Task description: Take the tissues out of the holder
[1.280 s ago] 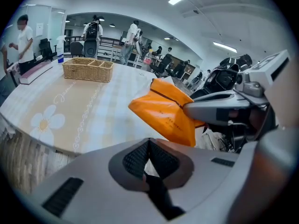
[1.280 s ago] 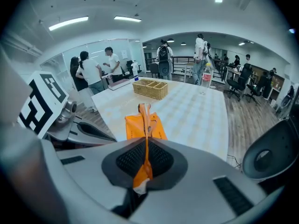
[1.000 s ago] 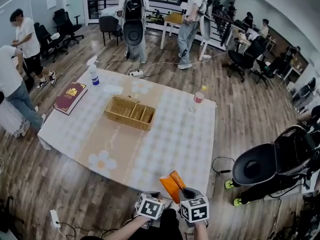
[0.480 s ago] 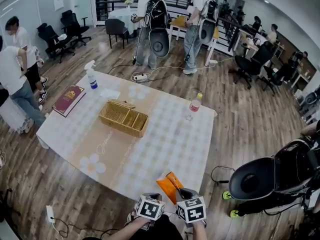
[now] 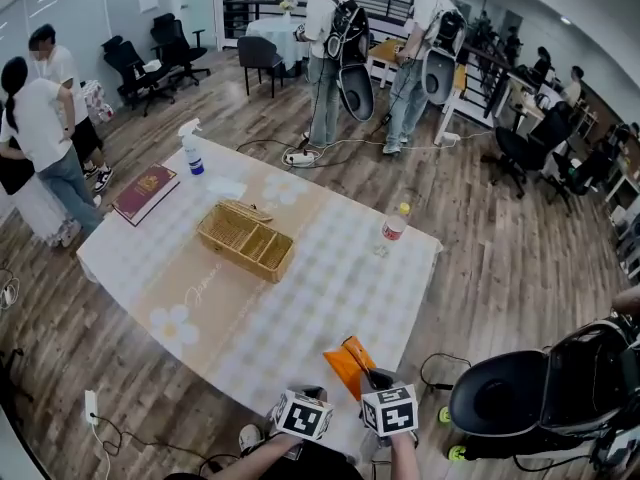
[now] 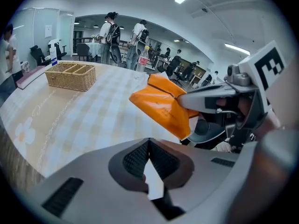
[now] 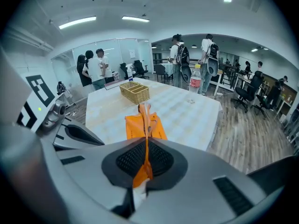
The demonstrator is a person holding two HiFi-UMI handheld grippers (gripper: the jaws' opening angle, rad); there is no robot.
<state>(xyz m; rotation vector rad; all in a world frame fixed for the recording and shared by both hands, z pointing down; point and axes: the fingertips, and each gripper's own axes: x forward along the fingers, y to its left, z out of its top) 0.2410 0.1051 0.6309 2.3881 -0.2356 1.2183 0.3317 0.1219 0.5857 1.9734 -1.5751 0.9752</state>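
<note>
The right gripper [image 7: 145,158] is clenched on a flap of the orange tissue holder [image 7: 141,126], held over the desk's [image 5: 320,298] near edge, long axis pointing away; the left gripper [image 6: 148,158], closed and empty, waits just left of it.

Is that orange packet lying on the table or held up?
Held up. The right gripper is shut on the orange packet, and the left gripper view shows it clear of the table.
</note>
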